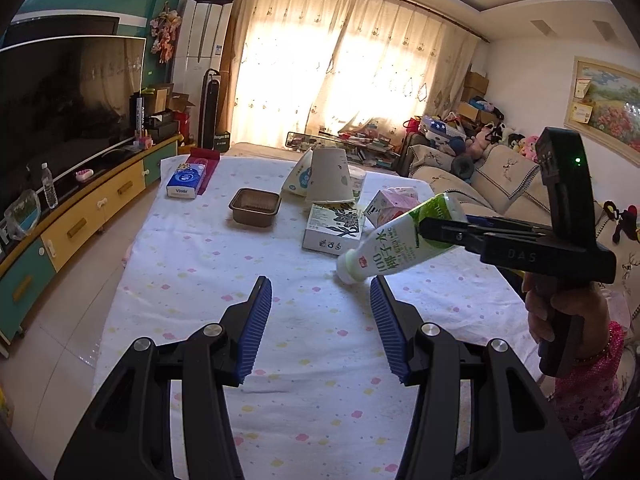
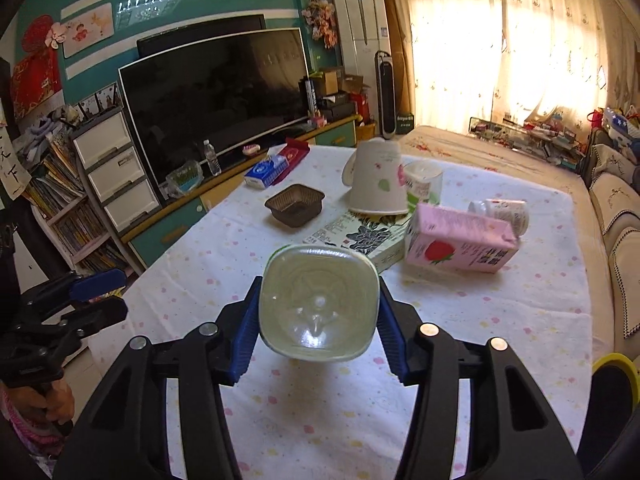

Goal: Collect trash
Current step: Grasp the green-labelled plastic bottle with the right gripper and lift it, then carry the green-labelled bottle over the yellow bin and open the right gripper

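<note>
Clamped base-first between right gripper (image 2: 318, 312) pads: bottle (image 2: 318, 304), tilted neck-down, cap end just above the tablecloth (image 1: 200, 264). Looks empty, so light; thin plastic, likely springy and slick, best held across the squarish lower body as now. Left gripper (image 1: 320, 320) near the bottle's cap, half open, nothing between. Beyond the bottle: flat box (image 1: 334, 228), pink carton (image 2: 460, 244), upturned cup (image 2: 378, 184), brown tray (image 2: 296, 204). No bin in view; cap hidden from right wrist.
</note>
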Available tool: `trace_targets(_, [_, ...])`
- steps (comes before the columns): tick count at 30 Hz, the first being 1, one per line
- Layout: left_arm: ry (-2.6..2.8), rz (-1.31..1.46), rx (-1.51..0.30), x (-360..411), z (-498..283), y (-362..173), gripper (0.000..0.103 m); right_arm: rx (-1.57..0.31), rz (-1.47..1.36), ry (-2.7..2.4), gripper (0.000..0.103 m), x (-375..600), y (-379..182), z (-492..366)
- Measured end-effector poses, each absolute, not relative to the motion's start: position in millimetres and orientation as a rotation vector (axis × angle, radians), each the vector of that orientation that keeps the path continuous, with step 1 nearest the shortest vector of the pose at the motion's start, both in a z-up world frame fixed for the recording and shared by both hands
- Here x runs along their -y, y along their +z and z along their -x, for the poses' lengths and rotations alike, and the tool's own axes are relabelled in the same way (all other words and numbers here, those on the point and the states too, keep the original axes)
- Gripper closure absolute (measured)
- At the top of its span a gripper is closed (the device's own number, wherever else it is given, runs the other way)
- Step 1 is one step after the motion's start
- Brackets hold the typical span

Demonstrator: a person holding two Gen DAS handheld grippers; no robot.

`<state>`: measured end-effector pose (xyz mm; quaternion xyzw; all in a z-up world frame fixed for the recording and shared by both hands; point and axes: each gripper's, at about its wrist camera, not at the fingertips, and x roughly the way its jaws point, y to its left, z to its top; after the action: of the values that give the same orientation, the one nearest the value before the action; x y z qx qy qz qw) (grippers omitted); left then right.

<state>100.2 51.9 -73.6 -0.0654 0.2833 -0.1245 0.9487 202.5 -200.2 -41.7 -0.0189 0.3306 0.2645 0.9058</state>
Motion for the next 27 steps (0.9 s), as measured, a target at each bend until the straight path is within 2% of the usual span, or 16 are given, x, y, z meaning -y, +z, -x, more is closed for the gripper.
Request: trace_targets(27, [-0.310, 0.069, -0.594, -15, -102, -71, 0.050, -0.624, -0.153, 0.370, 0.053, 319, -24, -140])
